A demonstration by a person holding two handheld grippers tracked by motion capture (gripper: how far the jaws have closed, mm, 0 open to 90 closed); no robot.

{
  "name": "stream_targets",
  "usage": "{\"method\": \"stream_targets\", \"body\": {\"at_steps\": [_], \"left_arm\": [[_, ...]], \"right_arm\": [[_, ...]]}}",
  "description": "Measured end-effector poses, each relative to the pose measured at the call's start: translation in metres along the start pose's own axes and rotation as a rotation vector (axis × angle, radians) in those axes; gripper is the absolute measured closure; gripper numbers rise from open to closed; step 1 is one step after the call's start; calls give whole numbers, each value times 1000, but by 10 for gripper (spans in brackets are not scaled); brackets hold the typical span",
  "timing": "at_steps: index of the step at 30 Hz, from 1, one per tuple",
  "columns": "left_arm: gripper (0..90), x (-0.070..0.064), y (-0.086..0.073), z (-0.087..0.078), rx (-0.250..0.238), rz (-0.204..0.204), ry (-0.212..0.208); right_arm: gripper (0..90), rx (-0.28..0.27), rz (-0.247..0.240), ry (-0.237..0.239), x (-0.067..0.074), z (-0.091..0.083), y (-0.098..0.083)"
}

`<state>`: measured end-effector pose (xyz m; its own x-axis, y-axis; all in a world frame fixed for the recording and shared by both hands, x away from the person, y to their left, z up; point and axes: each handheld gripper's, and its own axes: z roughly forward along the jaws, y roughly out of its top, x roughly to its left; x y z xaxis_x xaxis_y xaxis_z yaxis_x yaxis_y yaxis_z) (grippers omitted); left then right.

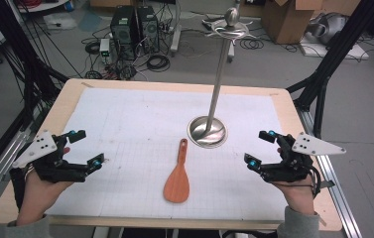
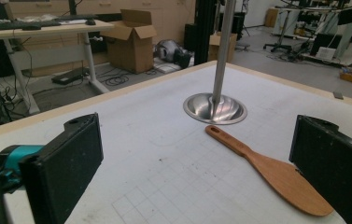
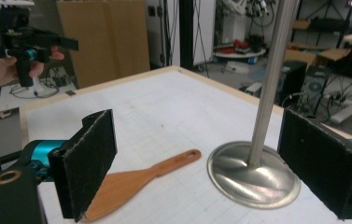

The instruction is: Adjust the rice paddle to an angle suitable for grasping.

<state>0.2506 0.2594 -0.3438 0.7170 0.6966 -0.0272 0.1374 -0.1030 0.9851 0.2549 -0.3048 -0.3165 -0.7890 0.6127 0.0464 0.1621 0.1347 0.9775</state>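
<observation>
Spatula (image 1: 177, 178) of wood lies flat on the white gridded mat (image 1: 125, 119), near the middle of the table's near edge, handle pointing far toward the metal stand (image 1: 207, 131). At the left, the left gripper (image 1: 86, 148) hovers over the mat with jaws wide apart and nothing between them. Right of the spatula's handle rises the stand's tall pole. At the far right, the right gripper (image 1: 257, 148) hangs likewise, jaws spread, holding nothing
</observation>
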Motion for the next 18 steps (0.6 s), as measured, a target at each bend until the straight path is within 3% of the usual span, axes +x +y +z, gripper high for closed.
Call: {"method": "stream_targets", "body": {"at_steps": [5, 12, 18], "left_arm": [[32, -1, -2, 0, 0, -2, -20], [32, 0, -4, -7, 7, -5, 3], [32, 1, -5, -10, 14, -7, 14]], "right_arm": [[109, 13, 25, -2, -2, 4, -1], [147, 20, 22, 26, -1, 14, 0], [180, 30, 52, 51, 0, 23, 0]]}}
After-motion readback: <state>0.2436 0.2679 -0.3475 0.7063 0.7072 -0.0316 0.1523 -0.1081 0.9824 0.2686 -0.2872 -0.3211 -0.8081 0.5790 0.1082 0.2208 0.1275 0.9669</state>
